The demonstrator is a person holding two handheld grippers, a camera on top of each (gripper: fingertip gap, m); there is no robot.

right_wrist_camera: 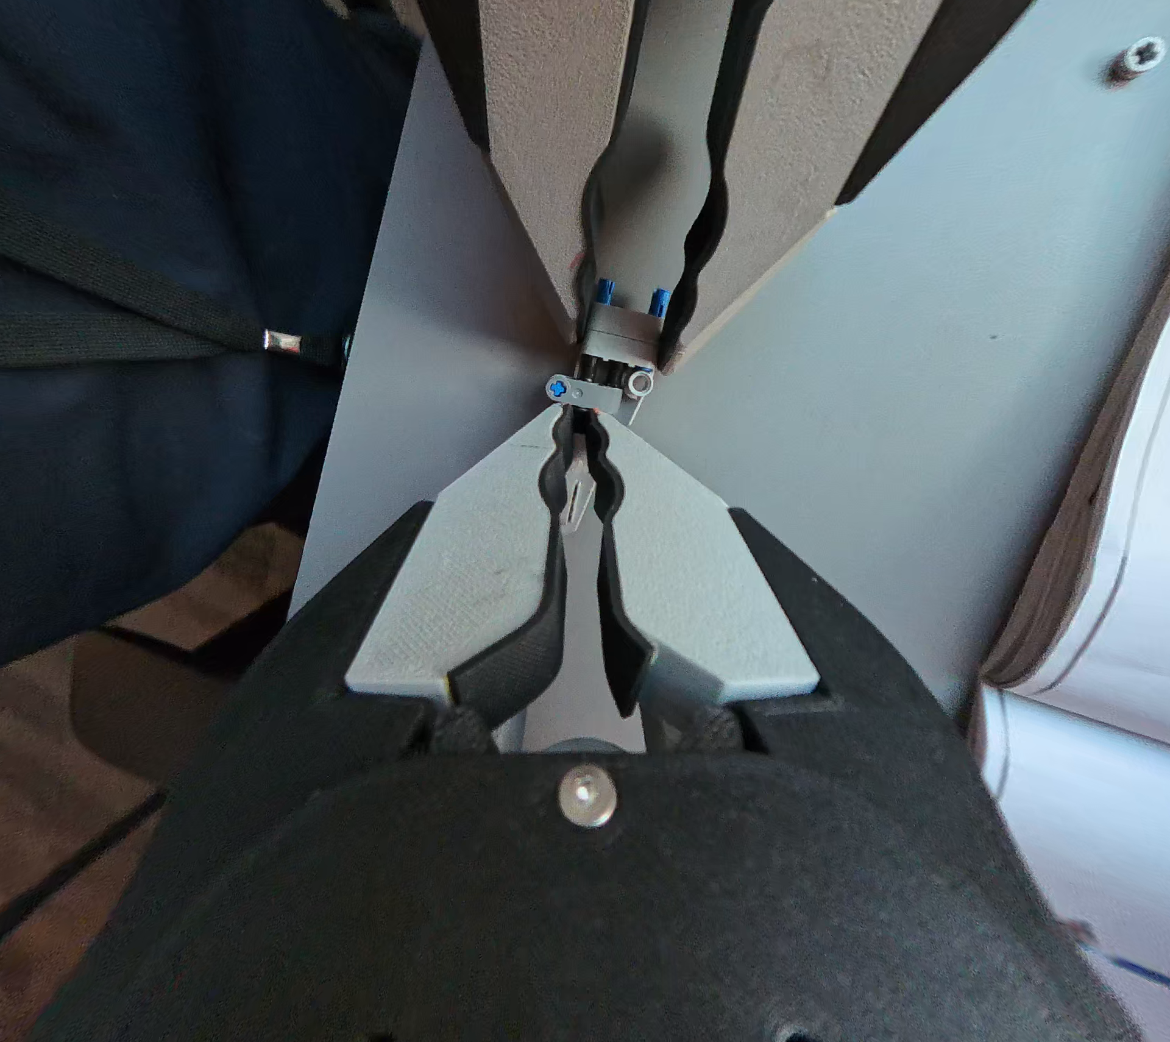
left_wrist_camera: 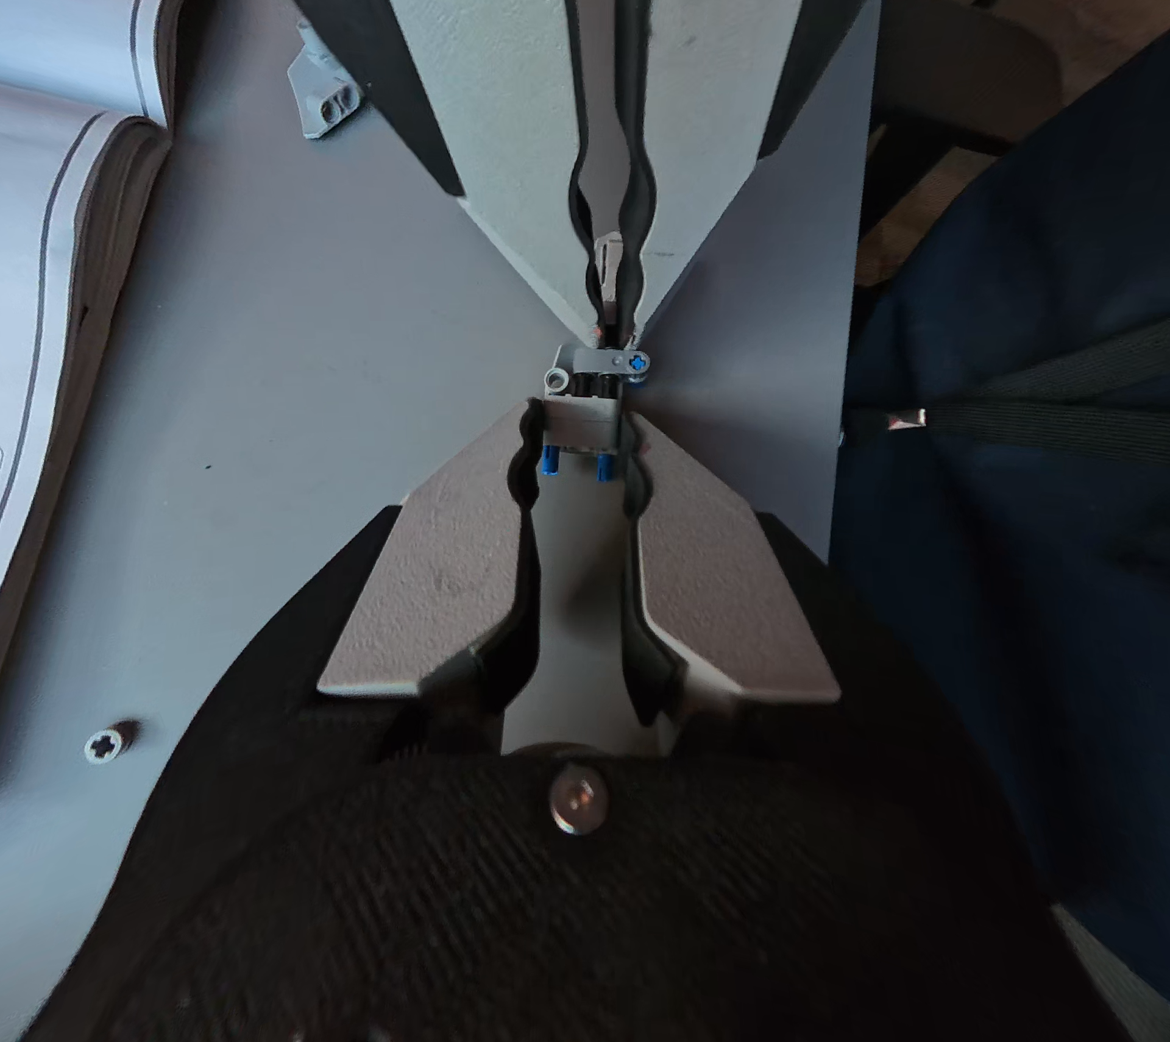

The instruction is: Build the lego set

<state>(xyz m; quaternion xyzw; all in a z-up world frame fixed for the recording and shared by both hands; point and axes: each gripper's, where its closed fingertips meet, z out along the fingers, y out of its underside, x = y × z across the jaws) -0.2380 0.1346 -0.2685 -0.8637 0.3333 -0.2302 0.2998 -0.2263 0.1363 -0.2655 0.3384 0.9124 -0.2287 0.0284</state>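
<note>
Two blue pins [left_wrist_camera: 549,461] — grey lego block [left_wrist_camera: 581,421].

Hobby desk: grey table [left_wrist_camera: 304,378], open instruction booklet [left_wrist_camera: 57,188], wood floor [right_wrist_camera: 57,771].

Both views are lit softly and rather dimly by cool light, and a faint shadow is cast on the grey table [left_wrist_camera: 329,378] between the fingers [left_wrist_camera: 443,556]. Strong wide-angle bending is seen toward the edges. The dark mount behind the fingers [right_wrist_camera: 443,581] is rendered blurred, while the fingertips are kept sharp.
</note>
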